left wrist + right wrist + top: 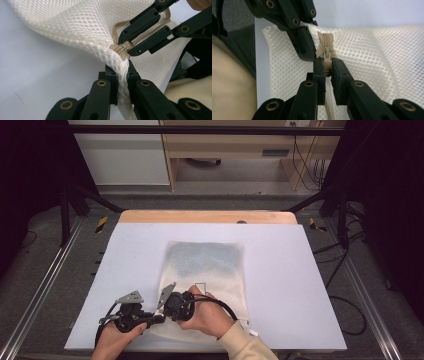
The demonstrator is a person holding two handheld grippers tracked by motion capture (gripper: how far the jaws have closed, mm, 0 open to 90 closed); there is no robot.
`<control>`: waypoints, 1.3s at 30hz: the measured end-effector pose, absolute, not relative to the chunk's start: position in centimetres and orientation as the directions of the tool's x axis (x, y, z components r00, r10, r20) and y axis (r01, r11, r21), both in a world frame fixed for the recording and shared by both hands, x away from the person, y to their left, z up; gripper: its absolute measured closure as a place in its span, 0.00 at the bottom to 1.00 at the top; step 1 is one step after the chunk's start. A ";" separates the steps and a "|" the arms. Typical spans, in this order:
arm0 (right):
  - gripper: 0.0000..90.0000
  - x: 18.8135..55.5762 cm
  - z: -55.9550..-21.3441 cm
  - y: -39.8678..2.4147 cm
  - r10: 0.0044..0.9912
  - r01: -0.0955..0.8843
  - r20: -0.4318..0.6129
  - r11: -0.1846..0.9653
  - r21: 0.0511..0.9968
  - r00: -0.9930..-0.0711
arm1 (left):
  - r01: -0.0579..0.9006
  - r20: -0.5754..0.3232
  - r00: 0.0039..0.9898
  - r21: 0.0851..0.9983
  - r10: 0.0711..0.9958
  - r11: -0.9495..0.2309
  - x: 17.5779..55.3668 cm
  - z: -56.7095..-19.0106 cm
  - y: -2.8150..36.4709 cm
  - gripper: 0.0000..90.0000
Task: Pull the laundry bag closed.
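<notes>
Your left claw (161,316) sat at the near left of the counter (125,270), at the front left corner of the white mesh bag (205,270). In the left gripper view its jaws were clenched on a fold of that mesh (123,82), right beside the end of the beige zipper (122,48), and the netting rose up and away from the pinch in a lifted sheet. No earlier picture accompanied this moment, so you could judge that hold only as it stood: pads tight against the cloth.

The bag itself lay flat in the middle of the counter, its far part resting on the surface with a bluish, darker filling showing through the weave, and its near edge gathered between your two hands.

Just to the right of the left claw, almost touching it, your right claw (172,306) was held with your right hand (210,317) wrapped around its body. In the right gripper view its jaws were clenched on the zipper pull (327,65), with the beige zipper end (325,42) standing just above the tips and the other claw's black jaw pressed against the mesh immediately beside it. The cable (227,306) of the right claw curved across the bag towards your sleeve (247,345).
</notes>
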State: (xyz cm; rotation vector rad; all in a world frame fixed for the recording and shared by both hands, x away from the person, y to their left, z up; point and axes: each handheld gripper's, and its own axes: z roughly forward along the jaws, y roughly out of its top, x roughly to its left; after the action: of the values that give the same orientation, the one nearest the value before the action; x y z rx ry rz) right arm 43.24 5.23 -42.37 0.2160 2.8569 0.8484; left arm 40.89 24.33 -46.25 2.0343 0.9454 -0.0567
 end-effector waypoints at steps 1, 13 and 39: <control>0.92 43.1 -42.2 5.2 0.185 0.093 -0.108 0.822 0.562 -0.977 | 0.636 -0.354 0.711 0.693 0.607 -0.341 40.9 -46.1 24.5 0.95; 0.92 43.0 -41.4 5.3 0.187 0.100 -0.081 0.789 0.606 -0.979 | 0.650 -0.338 0.709 0.654 0.620 -0.387 41.0 -47.0 24.0 0.95; 0.92 44.1 -44.3 3.3 0.230 0.164 -0.077 0.857 0.488 -0.970 | 0.638 -0.354 0.701 0.700 0.619 -0.322 40.9 -45.5 25.4 0.95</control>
State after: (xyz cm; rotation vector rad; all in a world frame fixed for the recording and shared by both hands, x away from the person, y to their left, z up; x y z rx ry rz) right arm 44.13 3.34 -44.30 0.3095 2.8985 0.7447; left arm 40.86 25.40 -45.55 2.0234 0.9617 -0.0270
